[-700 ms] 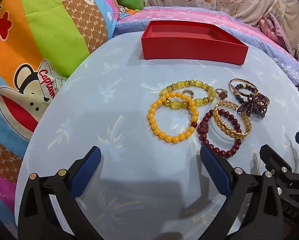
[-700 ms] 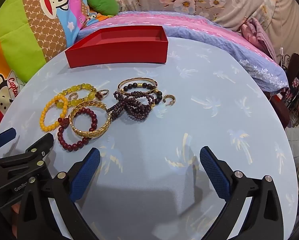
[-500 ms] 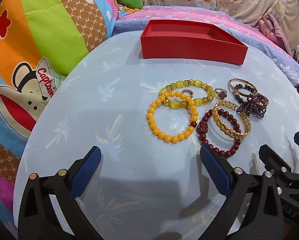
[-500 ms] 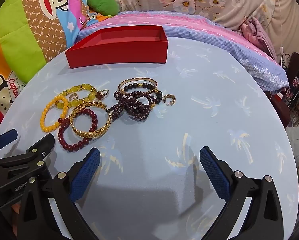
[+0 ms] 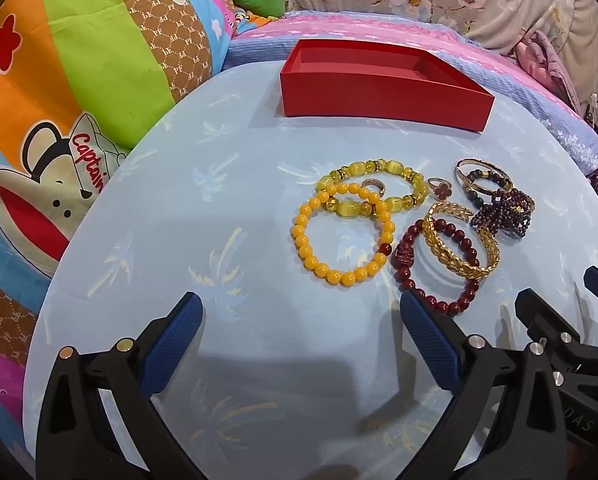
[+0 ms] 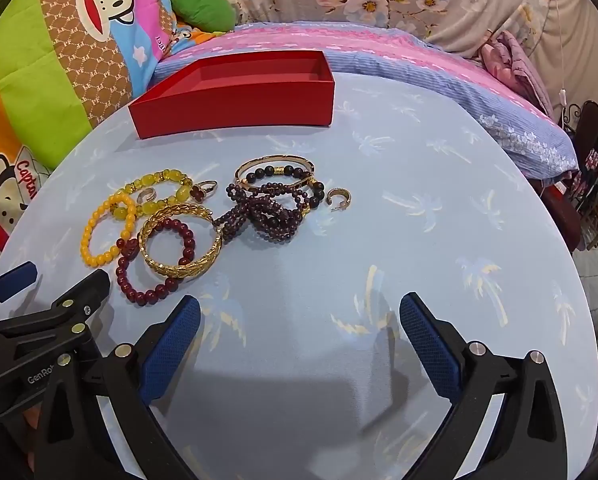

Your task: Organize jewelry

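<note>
Both my left gripper [image 5: 299, 336] and right gripper [image 6: 299, 336] hang wide-jawed, holding nothing; bracelets [image 5: 403, 224] heaped near me, red box [image 5: 383, 100] waiting empty at the far side.

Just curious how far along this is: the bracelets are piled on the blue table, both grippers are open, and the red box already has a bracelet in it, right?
Not quite. The red box is empty, as the left wrist view shows. The bracelets do lie on the blue table, and both the left gripper and right gripper are open.

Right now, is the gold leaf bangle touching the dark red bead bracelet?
Touching. The right wrist view shows the gold leaf bangle lying across the dark red bead bracelet, overlapping its beads.
</note>
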The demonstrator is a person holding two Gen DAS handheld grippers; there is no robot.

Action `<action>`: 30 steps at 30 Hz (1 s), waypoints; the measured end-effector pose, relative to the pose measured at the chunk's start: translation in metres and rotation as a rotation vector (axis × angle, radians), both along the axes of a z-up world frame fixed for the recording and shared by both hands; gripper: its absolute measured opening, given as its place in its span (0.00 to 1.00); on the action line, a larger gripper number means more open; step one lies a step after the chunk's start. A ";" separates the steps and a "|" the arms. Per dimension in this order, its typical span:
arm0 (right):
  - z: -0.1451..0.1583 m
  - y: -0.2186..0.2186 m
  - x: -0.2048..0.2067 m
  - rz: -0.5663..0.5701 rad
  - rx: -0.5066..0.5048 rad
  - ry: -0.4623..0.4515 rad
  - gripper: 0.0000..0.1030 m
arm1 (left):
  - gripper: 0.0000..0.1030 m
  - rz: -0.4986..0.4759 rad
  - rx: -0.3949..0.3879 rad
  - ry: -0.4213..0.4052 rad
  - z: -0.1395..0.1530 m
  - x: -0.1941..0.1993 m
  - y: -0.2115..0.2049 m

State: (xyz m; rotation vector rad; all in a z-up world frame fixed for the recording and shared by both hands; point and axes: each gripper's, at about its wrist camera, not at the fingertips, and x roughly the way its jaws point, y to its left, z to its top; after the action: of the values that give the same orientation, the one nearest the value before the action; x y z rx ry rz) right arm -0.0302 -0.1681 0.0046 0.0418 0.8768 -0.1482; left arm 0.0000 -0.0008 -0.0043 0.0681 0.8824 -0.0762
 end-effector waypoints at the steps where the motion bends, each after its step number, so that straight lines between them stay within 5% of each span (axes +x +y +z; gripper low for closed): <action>1: 0.000 0.000 0.000 0.000 0.000 0.000 0.94 | 0.92 0.001 0.001 -0.001 0.000 0.000 0.000; 30: 0.002 0.000 -0.002 -0.002 0.002 -0.005 0.94 | 0.92 0.002 0.006 -0.014 0.006 -0.001 0.001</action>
State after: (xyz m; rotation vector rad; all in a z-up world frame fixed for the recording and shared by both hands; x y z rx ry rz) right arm -0.0320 -0.1684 0.0063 0.0442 0.8719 -0.1489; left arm -0.0012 0.0005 0.0013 0.0734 0.8683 -0.0711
